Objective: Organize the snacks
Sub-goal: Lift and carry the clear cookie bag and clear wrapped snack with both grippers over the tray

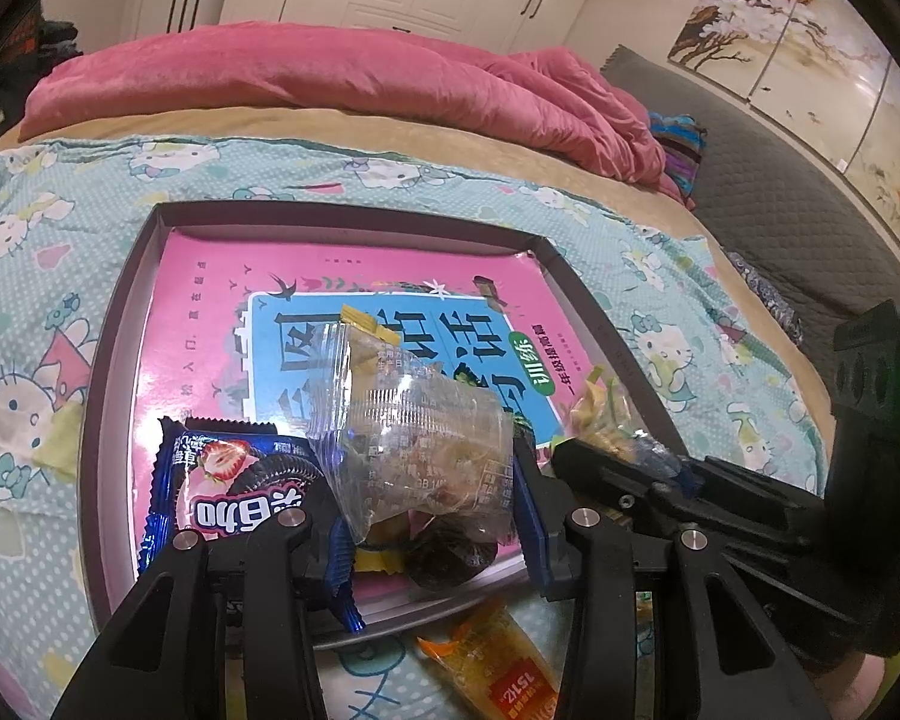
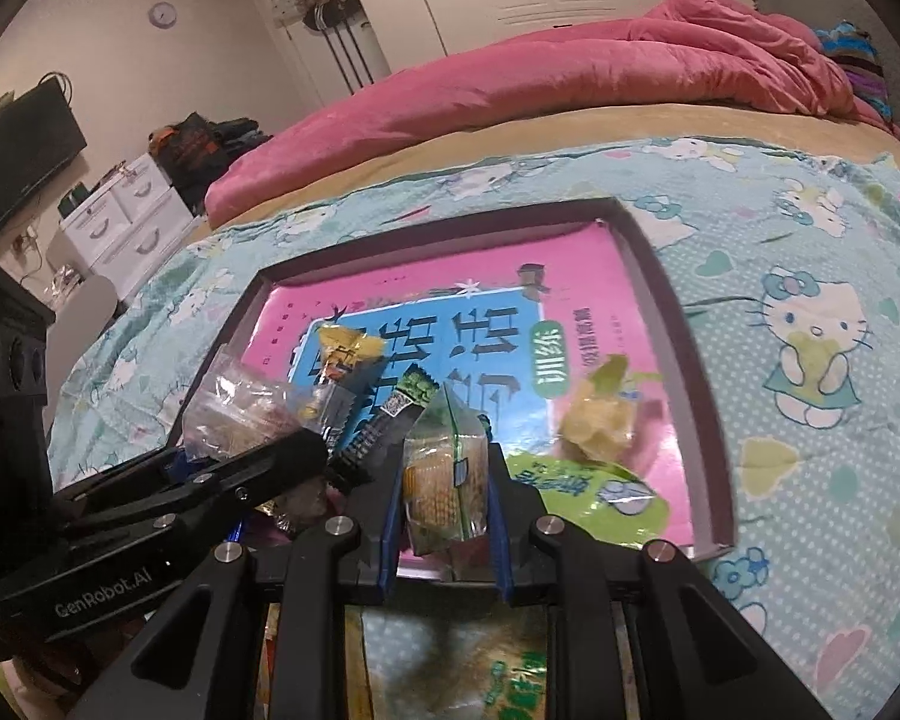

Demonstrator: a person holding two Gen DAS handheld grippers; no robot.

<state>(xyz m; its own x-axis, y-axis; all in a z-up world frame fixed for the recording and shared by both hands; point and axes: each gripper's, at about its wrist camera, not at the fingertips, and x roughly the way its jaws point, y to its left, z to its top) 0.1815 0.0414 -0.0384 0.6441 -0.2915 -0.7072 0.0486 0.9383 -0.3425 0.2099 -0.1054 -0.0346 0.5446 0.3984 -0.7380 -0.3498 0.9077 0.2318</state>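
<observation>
left wrist view: left claw (image 1: 426, 516) clamps a clear snack bag (image 1: 414, 438) over the tray (image 1: 120, 312); right claw (image 2: 447, 510) grips a cracker packet (image 2: 447, 480). slick film may slip, dropping either onto the bed.

Clear crinkled plastic wrapper (image 1: 414, 444), glossy blue foil cookie packet (image 1: 222, 480), glossy pink book cover (image 1: 210, 312) in matt grey tray (image 1: 120, 312); printed cloth bedsheet (image 1: 42, 276), plush pink blanket (image 1: 306, 72).

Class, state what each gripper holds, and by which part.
Left gripper: clear snack packet, by its lower sides. Right gripper: green-topped cracker packet, by its sides.
</observation>
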